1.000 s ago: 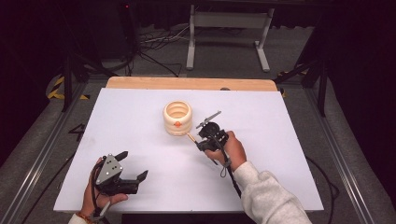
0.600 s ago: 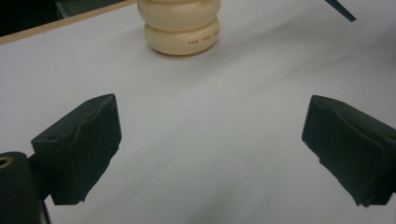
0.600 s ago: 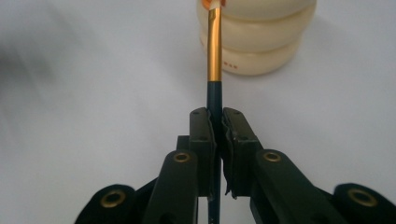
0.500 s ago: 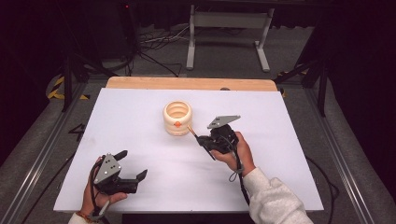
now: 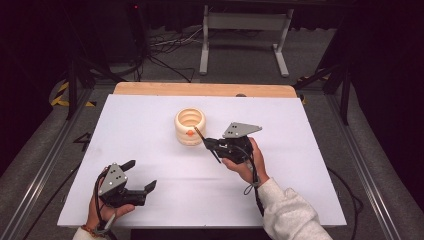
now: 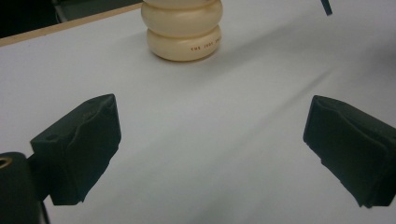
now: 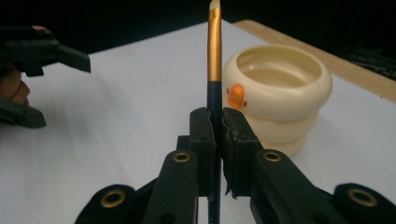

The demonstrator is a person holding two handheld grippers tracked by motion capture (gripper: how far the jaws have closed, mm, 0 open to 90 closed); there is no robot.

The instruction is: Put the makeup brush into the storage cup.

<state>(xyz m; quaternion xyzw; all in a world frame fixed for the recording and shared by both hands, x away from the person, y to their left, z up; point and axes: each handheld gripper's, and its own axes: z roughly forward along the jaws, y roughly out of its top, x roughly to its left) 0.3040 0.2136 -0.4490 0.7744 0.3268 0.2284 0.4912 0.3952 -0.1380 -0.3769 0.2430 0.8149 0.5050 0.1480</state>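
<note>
right gripper (image 5: 209,145) clamped tight on a slim dark-handled paintbrush with gold ferrule (image 7: 214,56), tip pointing up, just beside the cream ribbed round pot with an orange duck beak (image 5: 190,126) at mid white bench (image 5: 300,150). left gripper (image 5: 141,176) wide open, holding nothing, low at the near left, well apart from the pot.

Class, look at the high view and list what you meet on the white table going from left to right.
left gripper → cream ringed cup → brush → right gripper
</note>
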